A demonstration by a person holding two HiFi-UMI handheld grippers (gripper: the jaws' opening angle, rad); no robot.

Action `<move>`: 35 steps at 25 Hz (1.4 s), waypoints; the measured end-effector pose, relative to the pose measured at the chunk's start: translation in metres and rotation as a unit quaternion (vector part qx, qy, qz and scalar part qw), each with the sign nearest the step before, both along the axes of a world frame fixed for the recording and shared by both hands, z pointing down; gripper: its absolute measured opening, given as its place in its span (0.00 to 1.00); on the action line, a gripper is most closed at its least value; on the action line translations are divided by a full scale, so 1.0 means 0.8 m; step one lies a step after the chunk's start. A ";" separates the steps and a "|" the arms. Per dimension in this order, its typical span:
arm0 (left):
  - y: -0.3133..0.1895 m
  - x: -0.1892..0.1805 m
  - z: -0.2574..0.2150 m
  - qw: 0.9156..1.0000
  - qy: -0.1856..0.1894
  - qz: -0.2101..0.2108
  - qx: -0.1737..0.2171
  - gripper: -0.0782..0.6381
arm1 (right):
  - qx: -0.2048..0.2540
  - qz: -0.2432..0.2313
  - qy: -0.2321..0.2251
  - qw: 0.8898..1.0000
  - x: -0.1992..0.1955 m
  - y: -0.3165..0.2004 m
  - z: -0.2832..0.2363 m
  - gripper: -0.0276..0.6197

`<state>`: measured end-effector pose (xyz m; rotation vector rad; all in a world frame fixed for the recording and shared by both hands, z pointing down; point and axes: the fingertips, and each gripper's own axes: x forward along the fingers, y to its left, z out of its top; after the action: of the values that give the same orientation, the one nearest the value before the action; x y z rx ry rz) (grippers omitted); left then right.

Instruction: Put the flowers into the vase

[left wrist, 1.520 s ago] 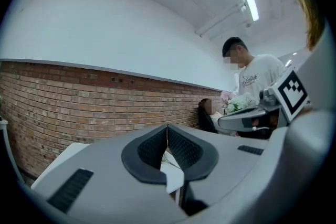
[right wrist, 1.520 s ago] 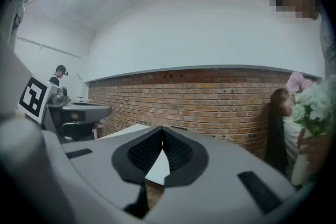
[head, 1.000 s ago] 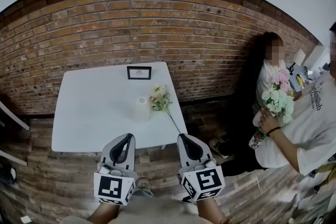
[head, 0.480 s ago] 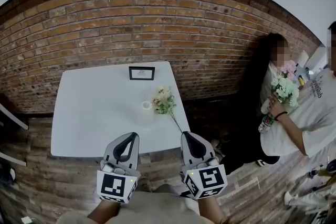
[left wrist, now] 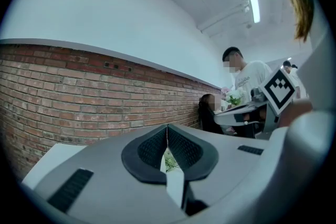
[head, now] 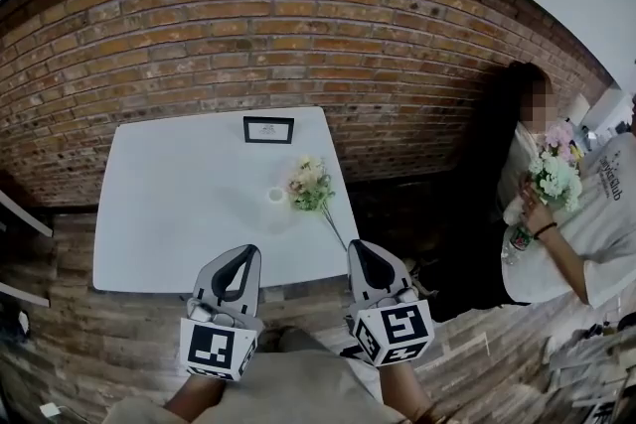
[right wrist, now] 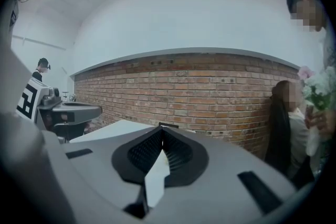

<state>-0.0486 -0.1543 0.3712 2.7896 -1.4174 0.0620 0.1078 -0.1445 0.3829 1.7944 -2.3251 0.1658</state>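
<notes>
Zero progress: my left claw [head: 244,255] and right claw [head: 360,249] hang clenched, empty; the flowers [head: 309,186] lie just right of the vase [head: 276,198].

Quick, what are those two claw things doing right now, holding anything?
Left gripper: closed, fingers together, holding nothing.
Right gripper: closed, fingers together, holding nothing.

Your vase [head: 276,198] is small and white. It stands upright, round mouth open, a little right of centre on the white table [head: 169,204]. The flowers [head: 309,186], a bunch of cream and pale pink blooms with green leaves, lie flat just beside it at its 3 o'clock. Their thin stem runs toward 5 o'clock, reaching the table's near edge.
</notes>
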 end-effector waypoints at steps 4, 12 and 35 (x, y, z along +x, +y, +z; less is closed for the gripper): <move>-0.013 -0.002 0.002 1.000 -0.003 -0.010 -0.009 0.12 | -0.014 -0.009 0.003 1.000 0.005 -0.016 0.006 0.05; -0.039 0.003 0.014 1.000 -0.011 -0.021 -0.019 0.12 | -0.035 -0.027 0.008 0.999 0.012 -0.050 0.012 0.05; -0.160 0.058 0.167 0.995 -0.068 0.053 -0.047 0.62 | -0.059 -0.025 0.001 0.998 0.044 -0.094 0.037 0.05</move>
<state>-0.0021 -0.2821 0.5049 2.8278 -1.2536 0.3185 0.1429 -0.2199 0.4125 1.6791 -2.3030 0.2871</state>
